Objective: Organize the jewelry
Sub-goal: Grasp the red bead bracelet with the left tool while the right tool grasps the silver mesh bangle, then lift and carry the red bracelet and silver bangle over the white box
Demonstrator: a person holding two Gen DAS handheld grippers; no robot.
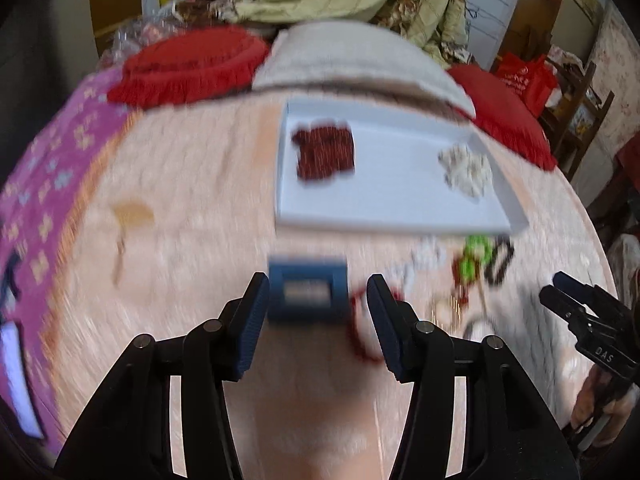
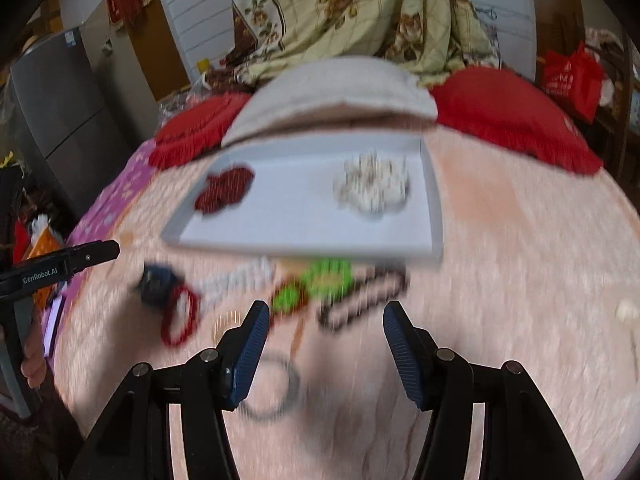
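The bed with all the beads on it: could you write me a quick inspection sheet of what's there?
Surface: pink bedspread, motion-blurred.
Job's things: white tray holding dark red beads and white beads; blue box, red bracelet, green beads and dark bracelet loose in front of it.
Clutter: red cushions, floral quilt.
Tongs: left tongs open, blue box near left pad; right tongs open, empty.
Cables: nothing seen.
Surroundings: grey fridge, red bag.

A home bedroom: pink bedspread, red fringed cushions, floral quilt, grey fridge.
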